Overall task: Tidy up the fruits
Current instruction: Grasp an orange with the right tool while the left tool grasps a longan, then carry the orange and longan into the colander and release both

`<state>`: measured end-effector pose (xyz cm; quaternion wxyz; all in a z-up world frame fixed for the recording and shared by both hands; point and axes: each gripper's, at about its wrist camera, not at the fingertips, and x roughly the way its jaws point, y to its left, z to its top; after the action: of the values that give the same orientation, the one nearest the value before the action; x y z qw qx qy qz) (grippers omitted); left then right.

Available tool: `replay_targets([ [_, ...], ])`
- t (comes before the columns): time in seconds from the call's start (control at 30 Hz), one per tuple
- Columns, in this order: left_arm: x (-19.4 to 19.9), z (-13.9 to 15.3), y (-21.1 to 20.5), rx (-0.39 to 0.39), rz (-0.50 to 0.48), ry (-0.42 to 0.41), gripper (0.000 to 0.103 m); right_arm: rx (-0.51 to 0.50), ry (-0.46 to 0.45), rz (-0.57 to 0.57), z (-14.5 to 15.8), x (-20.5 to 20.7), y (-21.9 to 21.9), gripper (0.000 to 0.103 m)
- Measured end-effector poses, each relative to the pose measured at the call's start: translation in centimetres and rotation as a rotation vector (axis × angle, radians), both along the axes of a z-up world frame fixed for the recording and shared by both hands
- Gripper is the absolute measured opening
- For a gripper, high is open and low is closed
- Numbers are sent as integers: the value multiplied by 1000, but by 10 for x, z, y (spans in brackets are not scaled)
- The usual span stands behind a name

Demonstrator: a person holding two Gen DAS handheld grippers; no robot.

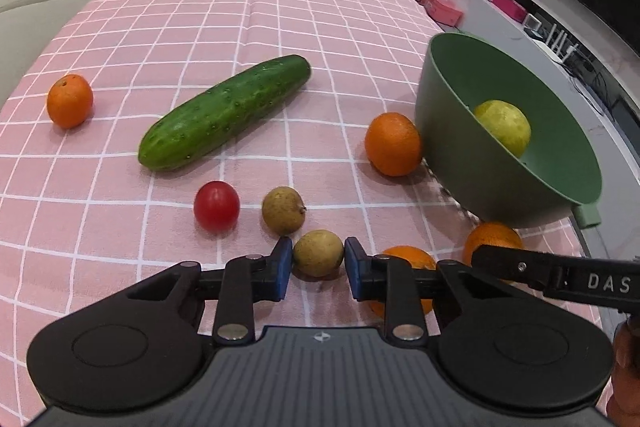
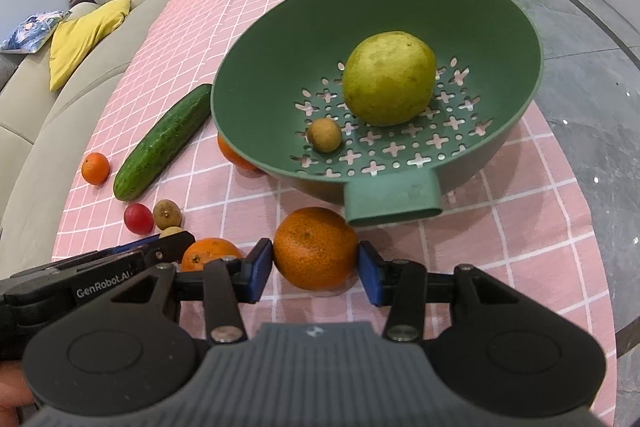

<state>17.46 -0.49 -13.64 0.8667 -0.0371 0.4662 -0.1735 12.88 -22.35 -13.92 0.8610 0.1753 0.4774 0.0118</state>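
In the left wrist view my left gripper [image 1: 318, 259] is shut on a small brown longan [image 1: 318, 251] that rests on the pink checked cloth [image 1: 240, 7]. A second longan [image 1: 283, 209] and a red cherry tomato [image 1: 216, 205] lie just beyond it. My right gripper [image 2: 316, 263] is shut on a tangerine [image 2: 315, 247] in front of the green colander bowl [image 2: 256, 75]. The bowl holds a large yellow-green fruit [image 2: 389, 78] and one longan [image 2: 324, 134]. Another tangerine [image 2: 210, 253] sits between the two grippers.
A cucumber [image 1: 224, 113] lies diagonally mid-cloth, with a tangerine [image 1: 70, 101] at the far left and another [image 1: 393, 143] against the bowl's wall [image 1: 444, 115]. A beige sofa [image 2: 48, 115] borders the table on the left; a grey tabletop [image 2: 580, 87] lies right of the cloth.
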Motion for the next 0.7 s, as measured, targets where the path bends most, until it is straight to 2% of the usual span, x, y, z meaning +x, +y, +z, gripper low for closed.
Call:
replay_targets([
  [0.3,-11,10,1,9,-24,1,31,-11,8,21,4,-4,0,43],
  [0.57,-26,42,9,28,-19,-52,31,8,-12,79,22,-16,1,43],
  [0.7,-32,62,0,62,-71,-96,31,12,-69,109,45,-26,1,43],
])
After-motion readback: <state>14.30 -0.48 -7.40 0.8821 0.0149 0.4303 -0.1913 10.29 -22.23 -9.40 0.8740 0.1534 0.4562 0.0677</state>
